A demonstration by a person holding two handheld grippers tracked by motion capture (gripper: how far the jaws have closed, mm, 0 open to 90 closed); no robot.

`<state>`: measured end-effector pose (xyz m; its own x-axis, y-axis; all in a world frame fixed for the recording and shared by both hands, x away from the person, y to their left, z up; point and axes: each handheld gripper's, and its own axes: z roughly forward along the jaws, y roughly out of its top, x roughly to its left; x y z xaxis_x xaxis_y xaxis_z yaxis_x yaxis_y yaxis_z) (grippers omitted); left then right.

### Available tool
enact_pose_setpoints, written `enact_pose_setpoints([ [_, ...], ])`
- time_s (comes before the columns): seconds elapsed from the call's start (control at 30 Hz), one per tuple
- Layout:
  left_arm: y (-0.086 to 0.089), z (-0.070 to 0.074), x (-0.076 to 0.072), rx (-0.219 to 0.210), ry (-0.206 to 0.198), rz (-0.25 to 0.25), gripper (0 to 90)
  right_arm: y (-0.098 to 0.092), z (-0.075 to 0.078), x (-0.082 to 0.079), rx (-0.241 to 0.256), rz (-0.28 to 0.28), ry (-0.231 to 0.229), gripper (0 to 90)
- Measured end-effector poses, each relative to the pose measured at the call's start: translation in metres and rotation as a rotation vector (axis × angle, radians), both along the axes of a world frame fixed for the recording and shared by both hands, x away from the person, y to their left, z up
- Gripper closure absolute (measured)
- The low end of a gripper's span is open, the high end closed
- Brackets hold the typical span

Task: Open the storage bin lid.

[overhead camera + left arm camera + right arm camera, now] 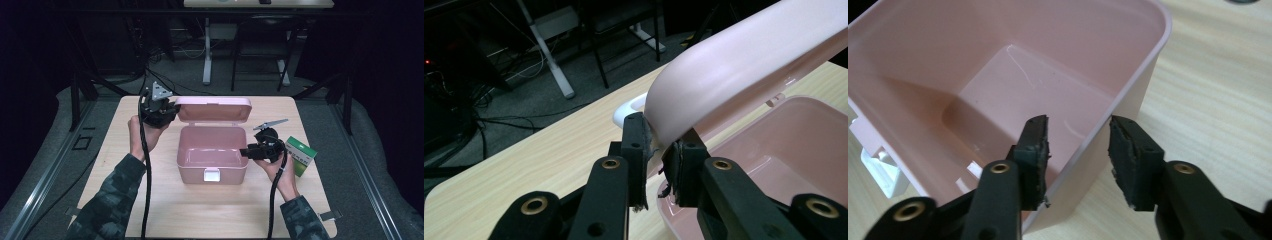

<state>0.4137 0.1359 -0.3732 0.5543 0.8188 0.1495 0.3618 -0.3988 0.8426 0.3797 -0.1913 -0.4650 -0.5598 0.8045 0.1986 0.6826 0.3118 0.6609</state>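
Observation:
A pink plastic box point(212, 172) stands in the middle of the wooden table, its lid point(214, 109) raised upright behind it. My left gripper point(171, 109) is at the lid's left corner; in the left gripper view its jaws point(655, 161) are shut on the edge of the lid point(744, 75). My right gripper point(249, 151) is at the box's right wall. In the right gripper view it point(1079, 131) stands open, one jaw inside the empty box point(998, 85) and one outside the wall, neither pressing on it.
A green and white carton point(300, 155) lies on the table point(215, 215) just right of my right hand. A white latch point(211, 174) sits on the box's front wall. Desk legs and cables stand on the dark floor beyond the table's far edge.

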Motion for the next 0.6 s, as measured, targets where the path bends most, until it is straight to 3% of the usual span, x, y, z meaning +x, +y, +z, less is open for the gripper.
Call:
enact_pose_setpoints([
  [0.13,0.0,0.0,0.004,-0.019,0.012,0.003,80.2,0.0,-0.005,-0.002,0.004,0.001,0.006,62.5],
  [0.6,-0.001,-0.007,0.015,-0.017,0.023,0.002,80.0,-0.002,-0.01,-0.005,0.03,-0.007,-0.007,62.1],
])
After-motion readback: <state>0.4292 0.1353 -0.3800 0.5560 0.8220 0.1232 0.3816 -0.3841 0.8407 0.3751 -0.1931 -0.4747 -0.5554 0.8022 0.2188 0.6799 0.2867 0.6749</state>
